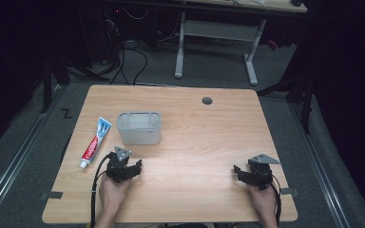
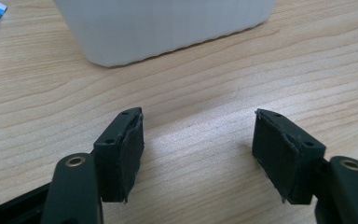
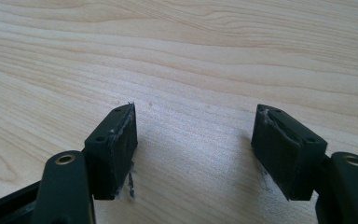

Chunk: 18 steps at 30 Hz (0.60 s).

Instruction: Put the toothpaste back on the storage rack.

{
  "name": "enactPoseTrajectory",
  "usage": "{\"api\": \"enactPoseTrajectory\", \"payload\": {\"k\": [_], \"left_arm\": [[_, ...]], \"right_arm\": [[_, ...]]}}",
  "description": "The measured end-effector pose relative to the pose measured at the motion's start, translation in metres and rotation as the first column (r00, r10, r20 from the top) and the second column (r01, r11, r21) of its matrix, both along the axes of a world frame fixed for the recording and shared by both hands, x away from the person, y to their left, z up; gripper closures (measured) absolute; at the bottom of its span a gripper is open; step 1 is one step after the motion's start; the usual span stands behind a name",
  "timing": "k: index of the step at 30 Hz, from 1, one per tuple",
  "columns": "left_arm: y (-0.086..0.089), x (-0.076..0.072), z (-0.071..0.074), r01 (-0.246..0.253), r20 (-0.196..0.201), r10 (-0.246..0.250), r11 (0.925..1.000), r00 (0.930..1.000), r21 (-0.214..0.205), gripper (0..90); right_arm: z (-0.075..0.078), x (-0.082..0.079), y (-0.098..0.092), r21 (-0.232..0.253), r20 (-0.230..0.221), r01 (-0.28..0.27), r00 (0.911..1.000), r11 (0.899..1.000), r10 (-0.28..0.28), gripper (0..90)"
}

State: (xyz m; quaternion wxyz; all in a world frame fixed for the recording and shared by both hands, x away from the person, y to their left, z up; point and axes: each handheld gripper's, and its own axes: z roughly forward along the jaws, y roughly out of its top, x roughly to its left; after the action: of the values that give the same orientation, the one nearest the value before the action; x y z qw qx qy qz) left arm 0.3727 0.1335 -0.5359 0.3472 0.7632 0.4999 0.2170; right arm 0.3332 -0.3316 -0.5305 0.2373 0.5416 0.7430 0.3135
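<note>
Resting on the table [image 1: 195,137], left gripper [image 1: 134,167] and right gripper [image 1: 240,172] both hold jaws wide, empty.

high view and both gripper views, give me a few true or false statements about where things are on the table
1. The red, white and blue toothpaste tube lies flat beside the grey plastic bin. True.
2. The left gripper is shut on the tube. False: its jaws stand apart with nothing between them.
3. The right gripper is open over bare wooden table. True.
4. The tube is inside the bin. False: it lies on the table, apart from it.
</note>
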Motion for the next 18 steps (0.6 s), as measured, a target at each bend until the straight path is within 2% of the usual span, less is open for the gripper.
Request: {"api": "enactPoseTrajectory", "payload": {"k": [3, 7, 11, 18], "left_arm": [[-0.0024, -0.0003, -0.0001, -0.01, -0.006, 0.01, 0.9999, 0.9999, 0.006, 29.0], [-0.0022, -0.0004, 0.0003, -0.007, -0.012, 0.008, 1.0, 0.9999, 0.006, 27.5], [-0.0011, -0.0007, 0.0017, -0.002, -0.023, 0.002, 0.9999, 0.9997, 0.016, 27.7], [-0.0007, -0.0043, 0.0034, 0.007, -0.012, -0.007, 0.999, 0.9999, 0.045, 31.1]], "right_arm": [[0.0, 0.0, -0.0001, 0.0, 0.0, -0.001, 1.0, 1.0, 0.001, 31.3], [0.0, 0.0, -0.0001, 0.0, 0.0, -0.001, 1.0, 1.0, 0.001, 31.3], [0.0, 0.0, -0.0002, 0.001, 0.0, -0.001, 1.0, 1.0, 0.001, 31.2], [0.0, 0.0, -0.0001, 0.001, 0.0, -0.001, 1.0, 1.0, 0.001, 31.2]]}}
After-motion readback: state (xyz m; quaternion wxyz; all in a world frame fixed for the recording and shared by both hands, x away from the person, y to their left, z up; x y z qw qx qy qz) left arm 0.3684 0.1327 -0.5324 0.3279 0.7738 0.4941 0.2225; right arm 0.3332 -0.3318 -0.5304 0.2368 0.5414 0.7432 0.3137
